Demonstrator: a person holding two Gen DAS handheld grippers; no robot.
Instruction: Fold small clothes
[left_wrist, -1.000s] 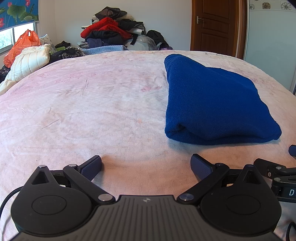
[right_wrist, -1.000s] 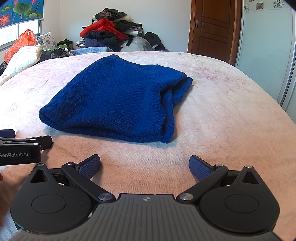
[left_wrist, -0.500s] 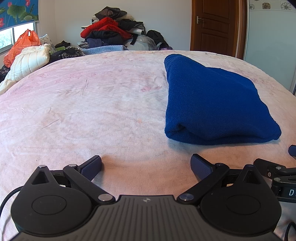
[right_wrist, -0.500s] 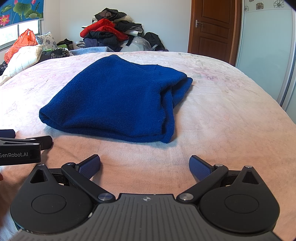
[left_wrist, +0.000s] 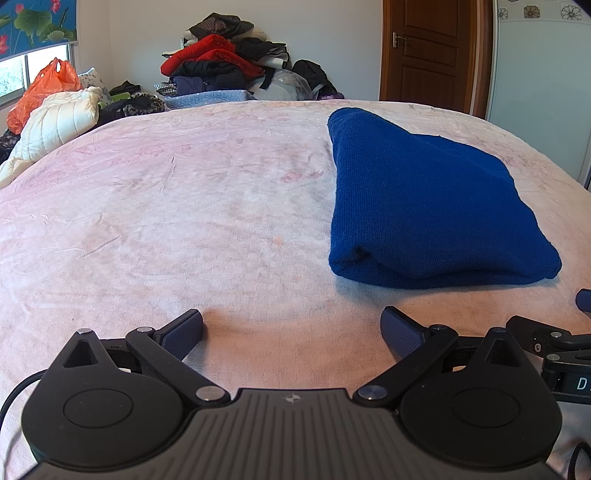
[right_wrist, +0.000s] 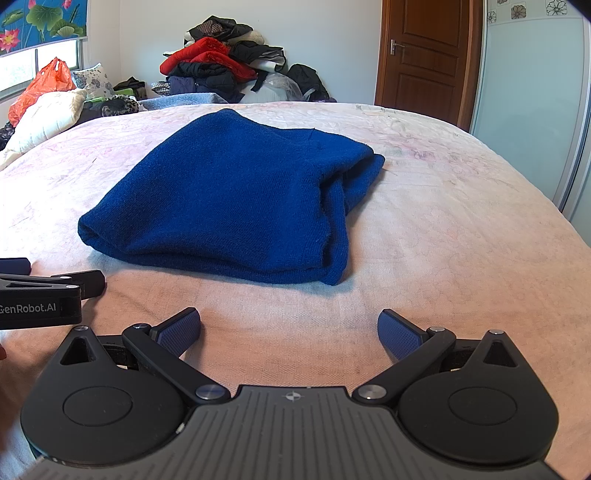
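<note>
Pink bedspread (left_wrist: 184, 221) under folded blue knit garment (right_wrist: 229, 206), layered open edges seen only from right wrist, left gripper (left_wrist: 291, 332) and right gripper (right_wrist: 289, 330) both wide, empty.

Both hand-held grippers (left_wrist: 291, 328) (right_wrist: 289, 328) spread, empty.

Home bedroom, pink-covered bed (left_wrist: 184, 221), heaped clothes (left_wrist: 229, 70), wooden door (left_wrist: 432, 51), window (left_wrist: 29, 70)

Pink bed (left_wrist: 166, 221): 1 folded blue knit (left_wrist: 424, 214) mid-right; clothes pile (left_wrist: 229, 62) & white quilt (left_wrist: 55, 122) at far edge.
</note>
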